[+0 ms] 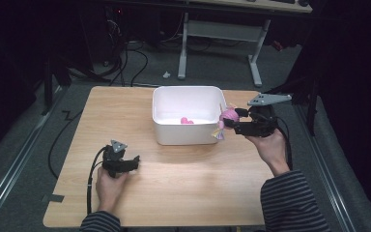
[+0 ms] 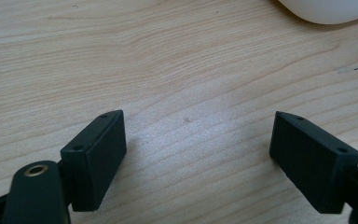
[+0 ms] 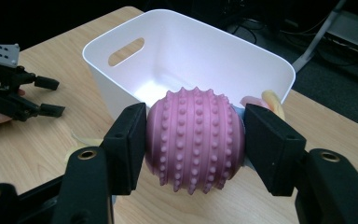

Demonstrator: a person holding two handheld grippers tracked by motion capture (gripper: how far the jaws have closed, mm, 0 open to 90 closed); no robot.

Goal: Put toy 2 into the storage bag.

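While the right gripper [image 3: 195, 149] pinched the pink knobbly ball [image 3: 195, 140] squarely between its two black jaws, the grip looked centred, each pad flat on an opposite flank of the ball. The ball hung in the air just outside the right end wall of the white bin [image 1: 187, 133], about level with its rim. To do the step well, the person would likely need to lift the ball over that wall, bring it above the open middle, and only then spread the jaws, so it dropped inside rather than glancing off the edge. A yellowish paper-like piece [image 1: 219, 134] dangled close under the ball against the bin's corner and might snag; what it was could not be told. Inside the bin lay a small pink thing [image 1: 187, 121], leaving ample room. Well apart on the tabletop [image 1: 183, 183], the left gripper [image 2: 196, 154] rested low with its jaws spread wide and nothing between them.
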